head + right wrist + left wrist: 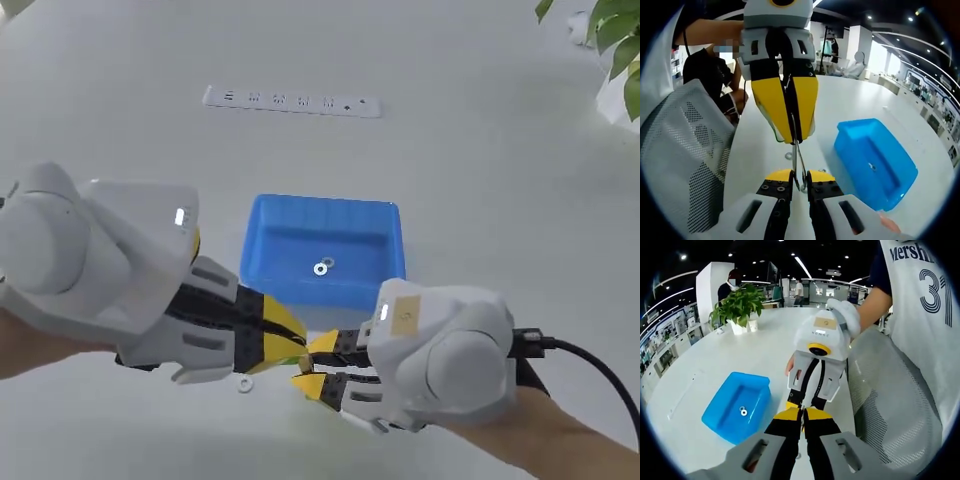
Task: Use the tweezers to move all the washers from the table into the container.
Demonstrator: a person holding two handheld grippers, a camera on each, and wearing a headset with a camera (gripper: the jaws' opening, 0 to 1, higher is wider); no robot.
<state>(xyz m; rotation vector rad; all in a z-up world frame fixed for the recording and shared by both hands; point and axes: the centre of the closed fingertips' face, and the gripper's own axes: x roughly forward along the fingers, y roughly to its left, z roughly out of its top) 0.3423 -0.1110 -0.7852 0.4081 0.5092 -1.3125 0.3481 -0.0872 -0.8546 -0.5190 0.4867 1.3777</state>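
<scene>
Thin metal tweezers (797, 157) run between the two grippers, which meet tip to tip above the white table. My left gripper (295, 335) (791, 137) is shut on their upper part. My right gripper (305, 372) (800, 179) is closed on their lower end. In the left gripper view its own yellow jaws (802, 412) press together facing the right gripper (801, 401). A loose washer (245, 384) (788, 156) lies on the table under the grippers. The blue container (325, 205) (722, 407) (855, 145) just beyond holds washers (322, 267) (743, 411) (871, 166).
A white power strip (292, 101) lies at the far side of the table. A potted plant (615, 40) (737, 305) stands at the back right corner. A mesh chair (880, 405) (685, 150) sits at the near edge.
</scene>
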